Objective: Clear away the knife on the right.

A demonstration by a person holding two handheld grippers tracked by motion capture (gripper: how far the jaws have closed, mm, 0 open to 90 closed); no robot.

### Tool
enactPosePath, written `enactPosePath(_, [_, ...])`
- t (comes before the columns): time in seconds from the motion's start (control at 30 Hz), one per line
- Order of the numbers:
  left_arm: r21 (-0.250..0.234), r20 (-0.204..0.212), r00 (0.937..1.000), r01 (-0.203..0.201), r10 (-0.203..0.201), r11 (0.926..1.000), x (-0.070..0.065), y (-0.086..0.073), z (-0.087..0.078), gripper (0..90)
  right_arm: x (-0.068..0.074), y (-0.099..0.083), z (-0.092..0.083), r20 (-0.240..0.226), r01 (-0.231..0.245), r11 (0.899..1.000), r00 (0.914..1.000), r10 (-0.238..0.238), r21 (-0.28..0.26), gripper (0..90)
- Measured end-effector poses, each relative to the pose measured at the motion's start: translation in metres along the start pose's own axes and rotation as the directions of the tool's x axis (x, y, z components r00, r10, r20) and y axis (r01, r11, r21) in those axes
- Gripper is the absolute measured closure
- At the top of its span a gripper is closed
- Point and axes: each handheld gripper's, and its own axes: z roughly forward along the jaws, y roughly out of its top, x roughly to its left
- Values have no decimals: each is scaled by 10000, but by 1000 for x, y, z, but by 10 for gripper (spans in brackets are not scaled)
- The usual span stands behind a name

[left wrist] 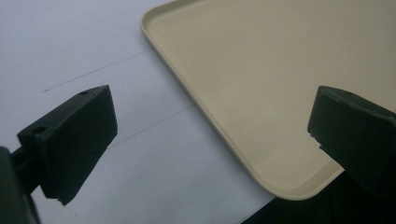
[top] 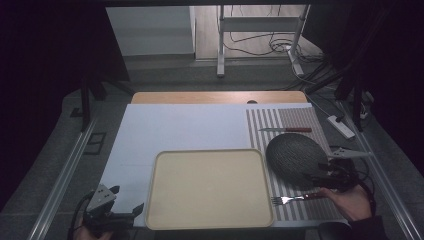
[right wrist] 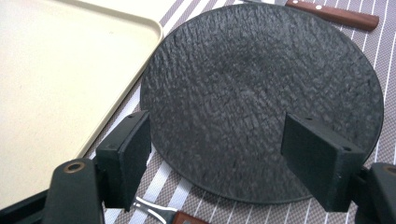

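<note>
A dark round textured plate (top: 292,154) lies on the striped placemat (top: 300,117) at the right. My right gripper (top: 320,175) hovers over the plate's near edge. In the right gripper view its jaws stand open (right wrist: 219,140) above the plate (right wrist: 252,84), with nothing pressed between them. A wood-handled fork (top: 295,198) lies in front of the plate and a wood-handled knife (top: 286,130) lies behind it. My left gripper (top: 127,198) rests open at the front left, beside the near left corner of the cream tray (top: 210,151), and holds nothing (left wrist: 212,107).
The tray (left wrist: 187,88) sits at the front centre on a white mat (top: 175,125), its right rim (right wrist: 126,88) close to the plate. Bare wooden tabletop (top: 200,97) shows at the far edge. Metal rails run along both sides of the table.
</note>
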Motion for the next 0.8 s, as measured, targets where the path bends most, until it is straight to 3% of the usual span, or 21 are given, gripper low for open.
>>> enactPosePath(0.4, [15, 19, 10000, 16, -16, 10000, 0, 0, 0, 15, -13, 20, 15, 277, 11, 9999, 9996, -14, 123, 226])
enactPosePath(0.8, [26, 26, 10000, 22, -22, 10000, 1, 0, 0, 14, -35, 46, 43, 310, -249, 9987, 9992, 235, 440, 216])
